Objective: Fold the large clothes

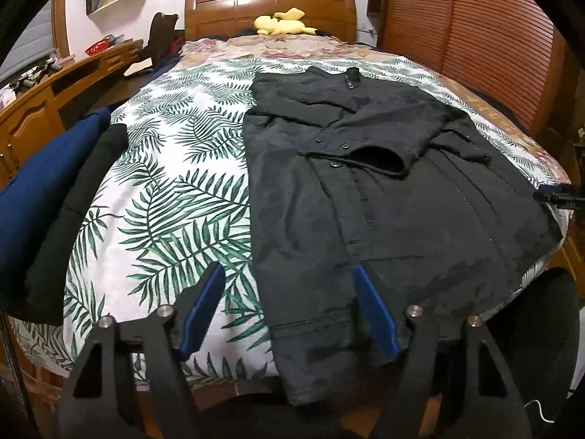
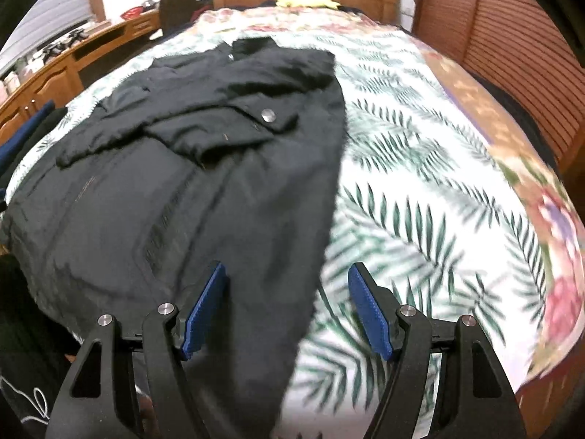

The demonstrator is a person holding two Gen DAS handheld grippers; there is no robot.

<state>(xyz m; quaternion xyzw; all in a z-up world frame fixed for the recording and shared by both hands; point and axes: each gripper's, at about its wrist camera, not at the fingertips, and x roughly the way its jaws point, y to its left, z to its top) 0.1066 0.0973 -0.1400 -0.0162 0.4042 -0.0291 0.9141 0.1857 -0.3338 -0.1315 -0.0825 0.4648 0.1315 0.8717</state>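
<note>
Here we are at the foot of the bed, and the large black fabric jacket with metal snap buttons lies flat on the white bedspread printed with green palm leaves, collar toward the wooden headboard. Both sleeves look folded in across the chest, cuffs overlapping near the snaps, so by my reading the sleeve stage is done and the body fold comes next.

The left gripper hangs over the near left edge of the hem, blue pads spread wide, nothing between them but air above cloth and bedspread. The right gripper hovers at the jacket's right edge, likewise spread apart and empty. Neither one is pinching fabric.

What the next move calls for, I'd say: each claw drops to its own hem corner, bites through every layer, then both carry the hem up toward the collar together, evenly, so the tucked sleeves don't slide out.

Off to the left, a stack of dark blue and black folded clothes waits.
</note>
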